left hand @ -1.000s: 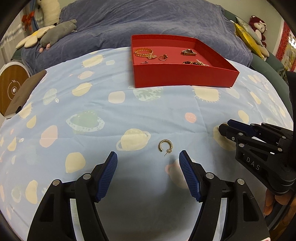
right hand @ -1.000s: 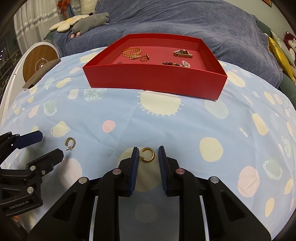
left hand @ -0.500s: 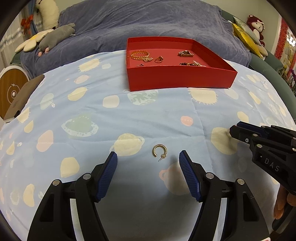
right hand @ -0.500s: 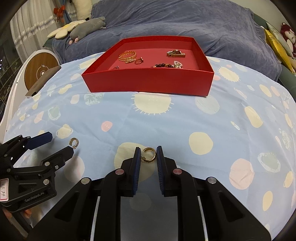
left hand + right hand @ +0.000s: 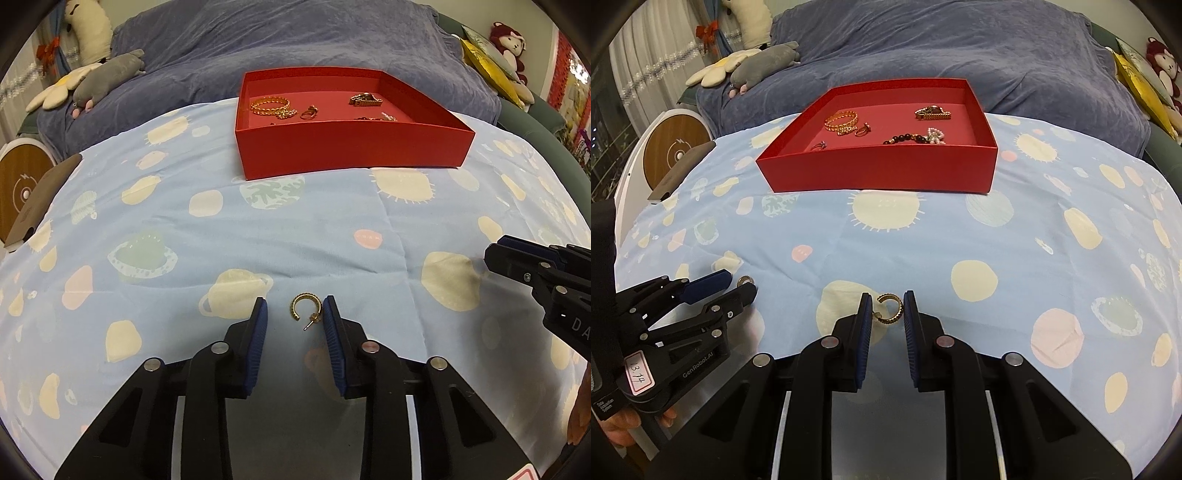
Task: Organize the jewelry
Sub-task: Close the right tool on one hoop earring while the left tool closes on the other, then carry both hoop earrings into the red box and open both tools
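Note:
A gold hoop earring lies on the blue patterned cloth between the fingers of my left gripper; the right pad touches it and a gap stays on the left. My right gripper is shut on a second gold hoop earring and holds it above the cloth. The red tray stands at the far side and holds gold bracelets, rings and a beaded piece. The left gripper also shows in the right wrist view, and the first earring sits at its tips.
The cloth covers a round table. A blue-covered bed with plush toys lies behind. A round wooden disc and a dark flat object are at the left edge.
My left gripper has narrowed from wide open around the earring on the cloth. My right gripper has lifted with its earring and the tray looks lower and nearer.

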Demonstrator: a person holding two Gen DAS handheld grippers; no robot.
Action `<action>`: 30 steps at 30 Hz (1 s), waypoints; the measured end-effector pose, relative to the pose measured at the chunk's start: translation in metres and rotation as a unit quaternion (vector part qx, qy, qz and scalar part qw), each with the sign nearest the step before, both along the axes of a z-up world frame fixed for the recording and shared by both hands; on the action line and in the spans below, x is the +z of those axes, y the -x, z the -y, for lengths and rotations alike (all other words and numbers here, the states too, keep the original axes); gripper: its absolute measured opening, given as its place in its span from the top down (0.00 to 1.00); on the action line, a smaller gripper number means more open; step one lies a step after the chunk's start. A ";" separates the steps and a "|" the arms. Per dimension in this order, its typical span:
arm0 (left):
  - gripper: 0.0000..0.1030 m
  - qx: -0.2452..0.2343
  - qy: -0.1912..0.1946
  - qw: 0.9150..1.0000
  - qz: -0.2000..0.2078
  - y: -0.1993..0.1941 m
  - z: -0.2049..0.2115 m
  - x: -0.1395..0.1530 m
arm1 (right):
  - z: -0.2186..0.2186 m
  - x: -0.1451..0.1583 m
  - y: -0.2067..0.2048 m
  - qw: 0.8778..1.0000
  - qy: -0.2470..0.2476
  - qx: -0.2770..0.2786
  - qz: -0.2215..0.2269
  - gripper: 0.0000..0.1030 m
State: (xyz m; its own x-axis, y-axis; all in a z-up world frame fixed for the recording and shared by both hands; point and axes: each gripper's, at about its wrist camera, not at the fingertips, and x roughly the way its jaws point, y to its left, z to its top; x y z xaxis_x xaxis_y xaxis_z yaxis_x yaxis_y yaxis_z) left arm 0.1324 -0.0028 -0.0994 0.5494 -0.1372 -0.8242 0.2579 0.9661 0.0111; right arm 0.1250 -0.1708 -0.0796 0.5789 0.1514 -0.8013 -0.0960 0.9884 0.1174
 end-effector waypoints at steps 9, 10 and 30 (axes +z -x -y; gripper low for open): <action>0.86 0.003 0.002 1.000 -0.003 -0.002 -0.001 0.004 | -0.001 0.010 0.000 1.000 -0.009 -0.001 0.010 0.84; 0.86 0.003 0.004 1.000 -0.003 -0.002 -0.001 0.005 | -0.001 0.012 0.000 1.000 -0.010 0.000 0.012 0.84; 0.86 0.023 0.054 0.997 0.045 -0.004 -0.017 0.064 | -0.014 0.052 0.001 0.998 -0.040 0.007 0.047 0.84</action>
